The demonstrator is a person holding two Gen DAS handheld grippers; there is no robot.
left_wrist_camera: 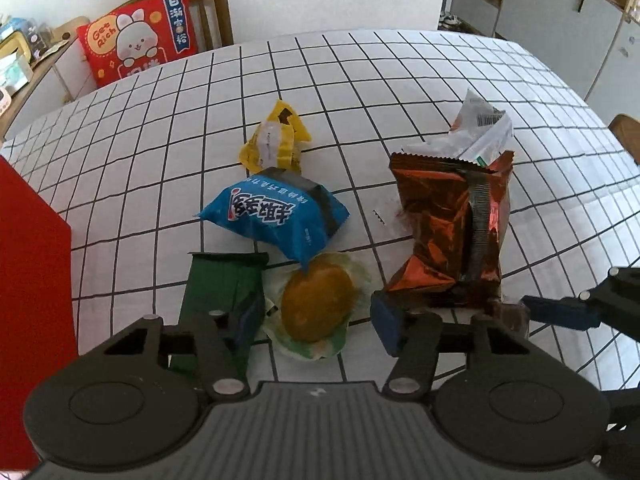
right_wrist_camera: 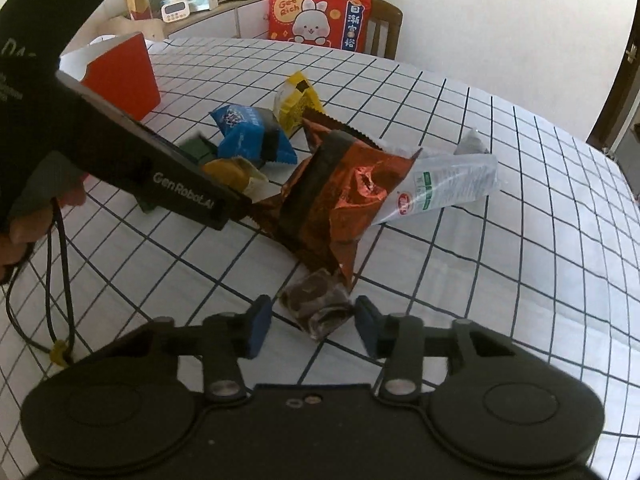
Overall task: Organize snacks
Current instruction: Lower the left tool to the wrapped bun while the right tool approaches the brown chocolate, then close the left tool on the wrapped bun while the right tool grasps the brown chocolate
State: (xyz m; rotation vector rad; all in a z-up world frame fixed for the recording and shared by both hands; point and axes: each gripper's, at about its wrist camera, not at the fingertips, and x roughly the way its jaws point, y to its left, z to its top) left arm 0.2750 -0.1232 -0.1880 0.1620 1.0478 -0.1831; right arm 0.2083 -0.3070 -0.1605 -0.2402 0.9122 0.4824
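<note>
1. A pile of snacks lay on the checked worktop (left_wrist_camera: 400, 64): a round golden cake in clear wrap (left_wrist_camera: 318, 306), a blue packet (left_wrist_camera: 276, 216) overlapping its far edge, a yellow packet (left_wrist_camera: 276, 142) beyond that, and a green packet (left_wrist_camera: 224, 288) just left of the cake.
2. The left tool (left_wrist_camera: 316, 320) straddled the golden cake, its pads apart and not pressing on it.
3. To the right stood a copper-red foil bag (left_wrist_camera: 456, 224) with a white pouch (left_wrist_camera: 480, 128) behind it.
4. Only the right wrist view showed clearly the small dark brown wrapped cake (right_wrist_camera: 316, 306) at the foil bag's near corner; the left view caught just its edge.
5. The right tool (right_wrist_camera: 312, 322) bracketed this brown cake; its pads stood close beside the wrapper, and contact could not be told.
6. The right view also showed the hand (right_wrist_camera: 24, 220) gripping the left tool's handle, and its cord.
7. A red box (right_wrist_camera: 124, 76) stood at the worktop's far left; a red rabbit cushion (right_wrist_camera: 316, 20) leaned on a wooden chair beyond.
</note>
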